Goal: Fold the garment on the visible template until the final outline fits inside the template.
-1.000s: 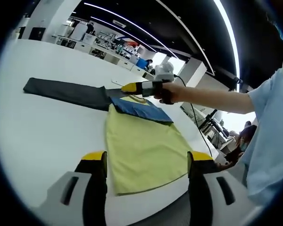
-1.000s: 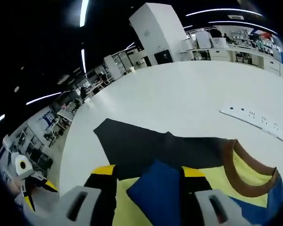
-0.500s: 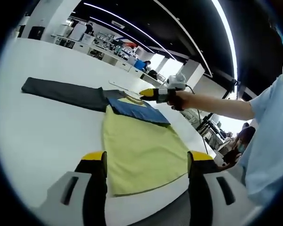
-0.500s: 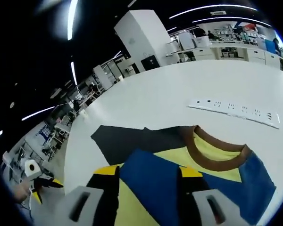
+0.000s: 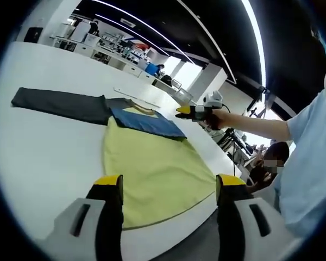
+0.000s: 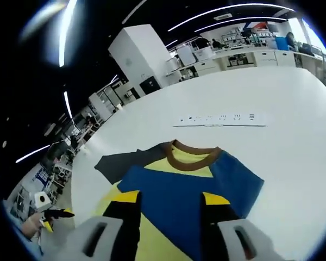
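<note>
- Left gripper (image 5: 165, 187) low at the near table edge, jaws wide with nothing between, aimed over the hem of the yellow garment (image 5: 152, 168).
- Garment flat on the white table (image 5: 38, 147), blue sleeve band (image 5: 144, 120) folded across its chest; dark template (image 5: 57, 102) beyond, partly under the collar end.
- Right gripper (image 5: 186, 111) lifted up and away from the fold since a second ago, jaws apart in its own view, empty; sleeve fold apparently released.
- Holding hand (image 5: 216, 116) outstretched above the table.
</note>
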`<state>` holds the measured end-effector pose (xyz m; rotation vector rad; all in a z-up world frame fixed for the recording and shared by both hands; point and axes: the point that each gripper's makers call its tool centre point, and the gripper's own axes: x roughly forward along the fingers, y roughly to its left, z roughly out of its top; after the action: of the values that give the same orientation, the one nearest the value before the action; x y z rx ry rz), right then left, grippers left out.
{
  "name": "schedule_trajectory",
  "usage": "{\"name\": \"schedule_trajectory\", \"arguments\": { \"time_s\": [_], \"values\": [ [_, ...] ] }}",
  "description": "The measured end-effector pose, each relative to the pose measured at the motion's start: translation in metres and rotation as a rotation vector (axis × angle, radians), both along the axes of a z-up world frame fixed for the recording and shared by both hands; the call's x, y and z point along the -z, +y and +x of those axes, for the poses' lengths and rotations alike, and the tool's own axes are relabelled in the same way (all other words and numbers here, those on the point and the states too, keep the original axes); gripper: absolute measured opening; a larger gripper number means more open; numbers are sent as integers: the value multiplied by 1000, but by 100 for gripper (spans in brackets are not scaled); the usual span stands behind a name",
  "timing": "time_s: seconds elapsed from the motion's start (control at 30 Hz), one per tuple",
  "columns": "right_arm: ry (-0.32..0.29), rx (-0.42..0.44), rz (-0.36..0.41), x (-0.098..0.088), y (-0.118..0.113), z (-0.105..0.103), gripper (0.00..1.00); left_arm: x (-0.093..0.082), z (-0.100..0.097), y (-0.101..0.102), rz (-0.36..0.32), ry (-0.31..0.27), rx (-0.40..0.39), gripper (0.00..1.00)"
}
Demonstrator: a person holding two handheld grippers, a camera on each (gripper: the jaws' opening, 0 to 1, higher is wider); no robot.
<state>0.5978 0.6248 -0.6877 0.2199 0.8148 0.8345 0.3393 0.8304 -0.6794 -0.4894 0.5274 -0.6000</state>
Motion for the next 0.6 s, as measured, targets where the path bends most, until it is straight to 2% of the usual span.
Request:
{"name": "schedule_trajectory", "arguments": {
  "time_s": [0.23,0.33,0.4,0.47,0.6],
  "values": [
    [19,70,-6,9,-34,-4,38,0,1,-2,8,1,18,66],
    [71,133,16,19,-49,-7,35,1,0,-2,12,5,18,66],
    [91,163,30,26,-59,-2,34,1,-1,-2,13,5,16,66],
    [142,203,52,33,-63,-8,31,0,-1,-2,12,4,14,66],
    [175,230,62,44,-69,-17,23,0,-1,-1,12,6,7,66]
  ]
}}
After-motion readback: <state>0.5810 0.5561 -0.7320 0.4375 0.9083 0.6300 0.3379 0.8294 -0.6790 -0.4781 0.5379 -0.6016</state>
